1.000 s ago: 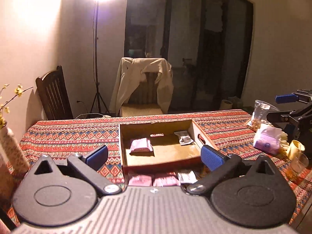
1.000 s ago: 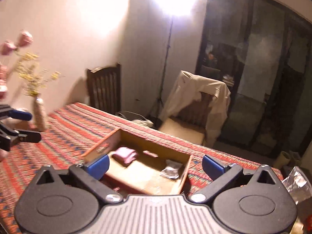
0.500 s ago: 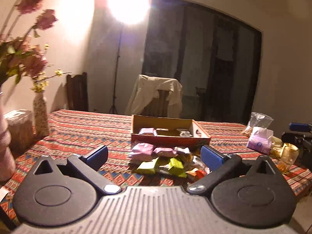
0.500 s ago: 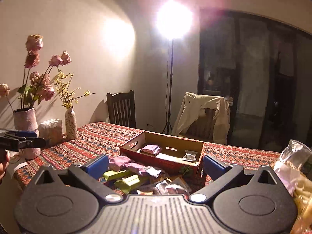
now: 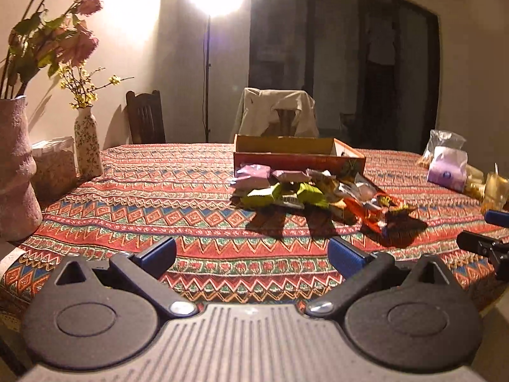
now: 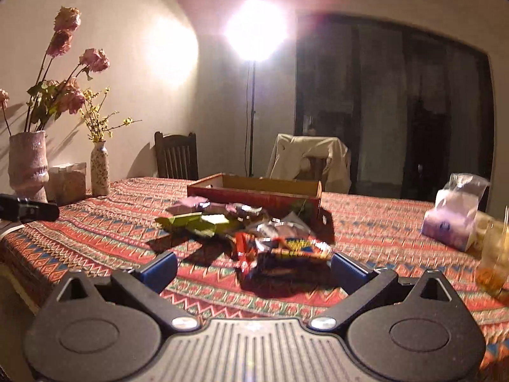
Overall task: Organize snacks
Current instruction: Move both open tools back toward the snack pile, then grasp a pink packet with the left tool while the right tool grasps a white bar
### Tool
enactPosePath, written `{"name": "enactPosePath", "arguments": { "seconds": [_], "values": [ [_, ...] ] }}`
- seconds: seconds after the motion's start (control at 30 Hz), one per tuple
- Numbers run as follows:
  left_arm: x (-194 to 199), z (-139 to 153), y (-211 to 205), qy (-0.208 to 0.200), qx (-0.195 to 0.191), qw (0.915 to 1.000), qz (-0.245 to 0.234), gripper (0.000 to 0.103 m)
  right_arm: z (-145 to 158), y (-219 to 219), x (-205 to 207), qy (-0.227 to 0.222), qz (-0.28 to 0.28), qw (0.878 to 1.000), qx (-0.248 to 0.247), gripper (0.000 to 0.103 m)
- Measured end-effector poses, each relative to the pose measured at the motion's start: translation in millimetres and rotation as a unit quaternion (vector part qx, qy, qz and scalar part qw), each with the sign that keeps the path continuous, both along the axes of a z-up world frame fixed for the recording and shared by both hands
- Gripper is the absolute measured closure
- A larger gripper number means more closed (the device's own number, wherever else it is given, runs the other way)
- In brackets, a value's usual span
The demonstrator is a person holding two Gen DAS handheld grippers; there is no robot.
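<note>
A pile of wrapped snacks (image 5: 305, 191) in pink, green, silver and orange lies on the patterned tablecloth in front of a shallow cardboard tray (image 5: 296, 156). The pile (image 6: 254, 229) and the tray (image 6: 254, 191) also show in the right wrist view. My left gripper (image 5: 251, 250) is open and empty, low near the table's front edge, well short of the pile. My right gripper (image 6: 253, 265) is open and empty, just short of an orange snack bag (image 6: 286, 245). Its fingers show at the right edge of the left wrist view (image 5: 490, 232).
Two vases with flowers (image 5: 19, 172) (image 5: 87, 146) and a clear box (image 5: 54, 162) stand at the left. A tissue pack (image 5: 448, 168), a plastic bag and a glass (image 5: 494, 191) sit at the right. Two chairs and a lamp stand are behind the table.
Both grippers pulled back and dropped low, from above the tray to near the table's front edge. The snack pile came into view. Both stayed open.
</note>
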State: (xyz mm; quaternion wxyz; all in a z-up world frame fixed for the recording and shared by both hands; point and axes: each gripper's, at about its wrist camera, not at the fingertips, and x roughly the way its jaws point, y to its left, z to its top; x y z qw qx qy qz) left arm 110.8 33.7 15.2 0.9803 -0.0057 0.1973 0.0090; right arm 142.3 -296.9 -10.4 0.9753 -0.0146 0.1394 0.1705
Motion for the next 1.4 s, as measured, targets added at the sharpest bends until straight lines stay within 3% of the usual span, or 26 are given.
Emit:
{"name": "enactPosePath", "arguments": {
  "seconds": [0.43, 0.77, 0.93, 1.1, 1.27, 1.4],
  "values": [
    [39, -14, -9, 0.025, -0.012, 0.9992, -0.029, 0.0, -10, -1, 28, 0.024, -0.005, 1.0, 0.008, 0.0],
    [105, -16, -1, 0.041, -0.018, 0.9984, -0.034, 0.0, -12, -9, 83, 0.051, -0.007, 0.999, 0.012, 0.002],
    [159, -14, 5, 0.039, -0.002, 0.9986, -0.034, 0.001, -4, -12, 131, 0.053, 0.004, 0.999, -0.004, 0.01],
    [225, -10, 18, 0.047, 0.002, 0.998, -0.043, 0.013, 2, -11, 198, 0.066, 0.03, 0.997, -0.019, 0.021],
    [288, -19, 30, 0.075, 0.007, 0.9955, -0.056, 0.019, -12, -3, 276, 0.132, 0.074, 0.987, -0.06, 0.022],
    [329, -35, 35, 0.109, -0.002, 0.9925, -0.056, 0.023, -30, 2, 319, 0.181, 0.093, 0.977, -0.058, 0.035]
  ]
}}
